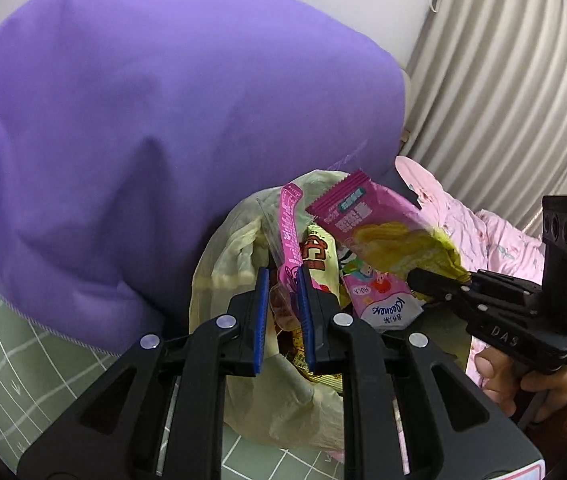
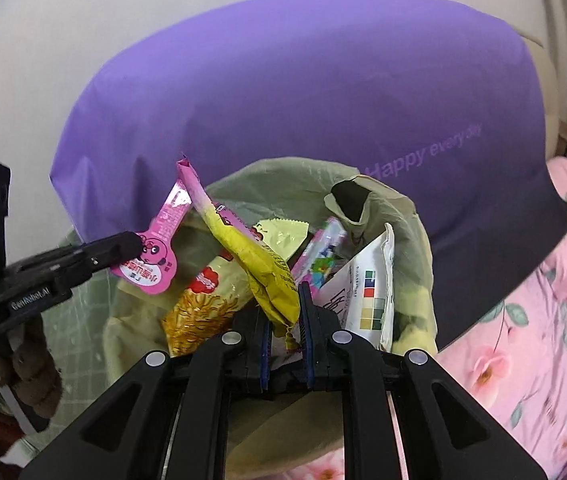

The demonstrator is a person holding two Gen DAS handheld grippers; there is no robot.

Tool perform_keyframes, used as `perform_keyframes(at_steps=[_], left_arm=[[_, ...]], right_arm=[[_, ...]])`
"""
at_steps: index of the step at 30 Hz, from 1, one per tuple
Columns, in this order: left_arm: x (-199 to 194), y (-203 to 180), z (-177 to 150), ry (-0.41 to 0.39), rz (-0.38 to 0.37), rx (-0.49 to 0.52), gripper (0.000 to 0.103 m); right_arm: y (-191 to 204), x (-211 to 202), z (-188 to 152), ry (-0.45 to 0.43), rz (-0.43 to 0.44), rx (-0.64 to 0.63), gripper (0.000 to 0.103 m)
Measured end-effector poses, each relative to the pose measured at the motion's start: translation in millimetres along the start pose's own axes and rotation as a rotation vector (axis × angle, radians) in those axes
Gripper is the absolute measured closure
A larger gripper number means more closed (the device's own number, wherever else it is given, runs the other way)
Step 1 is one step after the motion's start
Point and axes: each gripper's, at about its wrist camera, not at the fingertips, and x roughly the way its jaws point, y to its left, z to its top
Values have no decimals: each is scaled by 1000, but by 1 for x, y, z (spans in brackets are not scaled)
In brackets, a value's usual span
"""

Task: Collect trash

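Pale yellow-green and thin as film, the crinkled plastic trash bag (image 1: 243, 396) (image 2: 415, 248) stands open against a big smooth purple cushion (image 1: 143, 128) (image 2: 323, 92) printed "Happy every day". Glossy snack wrappers stuff it to the mouth; they overlap too much to count. Two of them are held up, one by each tool. The left tool (image 1: 285, 284) (image 2: 133, 245) has its blue-padded fingers closed to a narrow gap around a long pink keyhole-shaped wrapper with a cartoon face (image 1: 289, 232) (image 2: 155, 258), above the bag's left rim. The right tool (image 2: 285, 300) (image 1: 413, 278) is likewise pinched on a crumpled pink-and-yellow snack packet (image 2: 259, 264) (image 1: 375, 228), which rises over the middle of the bag. A white pouch with colour squares (image 2: 367, 292) leans inside at the right. Underneath lies a green cutting-mat surface with white grid lines (image 1: 23, 360). Pink floral quilted bedding (image 2: 523, 340) (image 1: 495, 236) bunches at the right, a ribbed cream curtain (image 1: 503, 80) hangs beyond, and a plain white wall (image 2: 63, 60) stands behind.
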Motion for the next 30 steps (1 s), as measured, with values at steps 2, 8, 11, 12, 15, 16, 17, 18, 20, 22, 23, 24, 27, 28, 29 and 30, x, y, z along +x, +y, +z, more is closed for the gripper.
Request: perform_keyframes(at_steps=[2,8,11,12,15,16,17,18,20,22,23,24,27,28,29,30], left_arm=[[1,1,-1,7,4,-12,89],[-16,9,-6,-4,-1,-45,87],[-26,11,-11,-25,4,-51,80],[-32,14,-13,-32,5,-58,78],[-53,15,-19,-65,-6,-74,72],[-56,13,-20,-76,-2,-78,72],[-63,13,-23,-89,4,-87,70],[-73,15,-29,-104,11,-102,68],[-94,18,-41,-123,34,-134,61],[-122,23,-59,-143,63,-161,55],[-138,25,-73,-159,82,-169,54],[-149,26,-82,-171,100,-171,54],[-196,25,-123,-193,219,-177,43],[-207,23,-132,-200,246,-180,41],[-224,21,-145,-213,286,-184,40],[-238,19,-156,-221,327,-189,40]], right_arm=[[-1,2,-2,7,3,-11,89],[2,-1,-5,26,7,-40,71],[9,-7,-9,11,-5,-60,57],[11,-10,-12,4,-17,-67,57],[19,-23,-20,-22,-57,-78,54],[21,-26,-21,-32,-68,-81,51],[24,-32,-23,-47,-78,-85,47],[28,-39,-26,-62,-86,-90,46],[37,-48,-30,-75,-95,-98,46],[46,-60,-36,-92,-91,-102,46],[51,-65,-39,-100,-84,-99,46],[59,-72,-42,-110,-66,-95,46],[87,-96,-58,-163,16,-94,45],[99,-103,-65,-179,47,-104,45],[111,-109,-70,-191,72,-117,45],[127,-116,-78,-204,101,-138,45]])
